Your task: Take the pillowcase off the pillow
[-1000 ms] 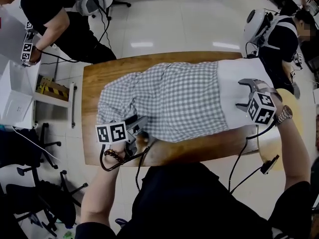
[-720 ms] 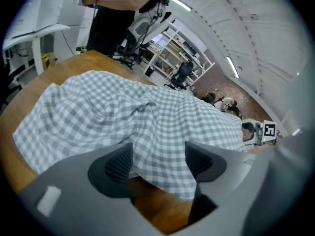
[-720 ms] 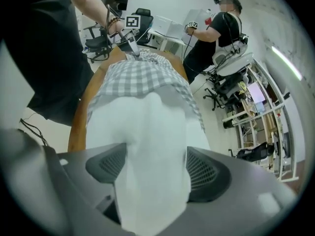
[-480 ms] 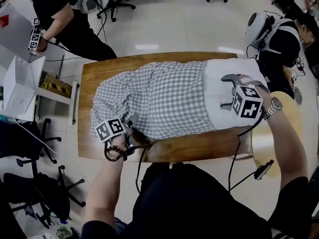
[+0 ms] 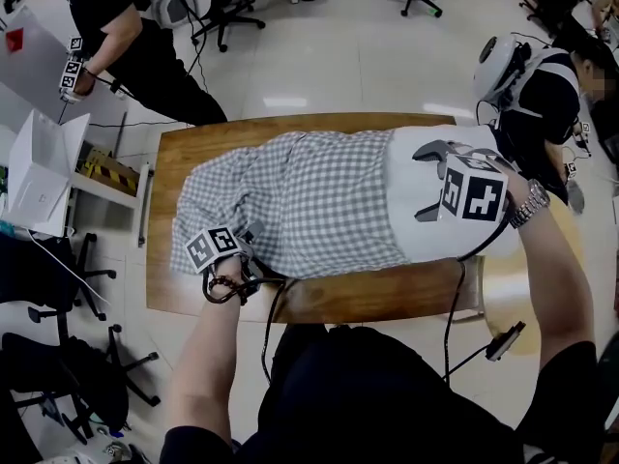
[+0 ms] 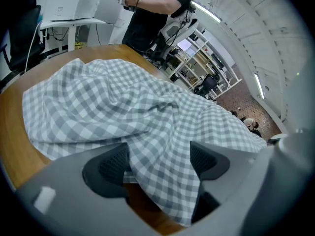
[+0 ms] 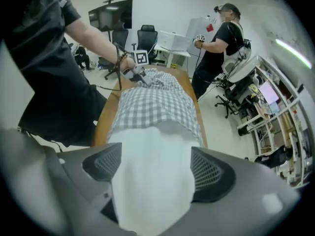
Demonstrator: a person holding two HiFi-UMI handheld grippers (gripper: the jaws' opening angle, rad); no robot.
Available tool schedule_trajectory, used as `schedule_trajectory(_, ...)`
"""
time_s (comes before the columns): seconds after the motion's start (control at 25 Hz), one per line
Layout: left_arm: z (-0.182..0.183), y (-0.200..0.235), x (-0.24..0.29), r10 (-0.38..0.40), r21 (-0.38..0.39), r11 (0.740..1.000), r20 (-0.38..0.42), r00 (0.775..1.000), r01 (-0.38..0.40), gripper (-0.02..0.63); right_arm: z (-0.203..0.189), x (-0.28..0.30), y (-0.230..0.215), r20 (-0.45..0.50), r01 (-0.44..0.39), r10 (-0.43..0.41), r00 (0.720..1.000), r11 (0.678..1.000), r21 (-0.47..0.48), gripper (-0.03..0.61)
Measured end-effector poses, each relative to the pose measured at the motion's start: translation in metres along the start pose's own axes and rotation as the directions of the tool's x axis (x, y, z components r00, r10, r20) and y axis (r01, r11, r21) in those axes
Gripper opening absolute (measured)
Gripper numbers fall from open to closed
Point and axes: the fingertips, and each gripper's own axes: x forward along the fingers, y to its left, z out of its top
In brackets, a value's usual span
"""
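A grey-and-white checked pillowcase covers the left two thirds of a white pillow that lies along the wooden table. The pillow's bare right end sticks out of the case. My left gripper is at the case's near left corner. Its jaws have just been opening, and a loose fold of checked pillowcase hangs between the wide-spread left gripper pads. My right gripper hovers over the bare pillow end. Its jaws have also just been opening, and the white pillow shows between the right gripper pads.
A person in black stands beyond the table's far left corner beside a white desk. Another person sits at the far right. Office chairs stand on the left. A round wooden top adjoins the table's right end.
The left gripper has sunk onto the case's near left corner and rolled. The right gripper has risen off the pillow end and shifted left. Both sets of jaws stand wider.
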Motion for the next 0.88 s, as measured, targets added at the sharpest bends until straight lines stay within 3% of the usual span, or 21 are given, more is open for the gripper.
schedule_trajectory(0.2,0.001,0.012,0.011,0.017,-0.023,1.0,-0.016,1.0,-0.018,0.4,0.006,0.027,-0.015,0.002,0.014,-0.014,1.0,0.999,0.042,0.437)
schedule_trajectory(0.6,0.013,0.01,0.042,0.026,-0.01,1.0,-0.055,0.998,-0.027,0.379,-0.022,0.113,-0.021,-0.058,-0.094,0.105,0.993,0.981,0.171,0.439)
schedule_trajectory(0.64,0.016,0.01,0.043,0.024,-0.006,1.0,-0.059,0.998,-0.024,0.36,-0.021,0.116,-0.021,-0.057,-0.102,0.113,0.992,0.979,0.174,0.422)
schedule_trajectory(0.76,0.025,0.013,0.045,0.027,0.009,1.0,-0.073,0.997,-0.027,0.272,-0.013,0.115,-0.025,-0.034,-0.104,0.112,0.993,0.978,0.183,0.265)
schedule_trajectory(0.88,0.02,0.021,0.05,0.03,0.023,0.999,-0.07,0.997,-0.029,0.144,-0.012,0.11,-0.022,-0.012,-0.084,0.088,0.996,0.978,0.19,0.131)
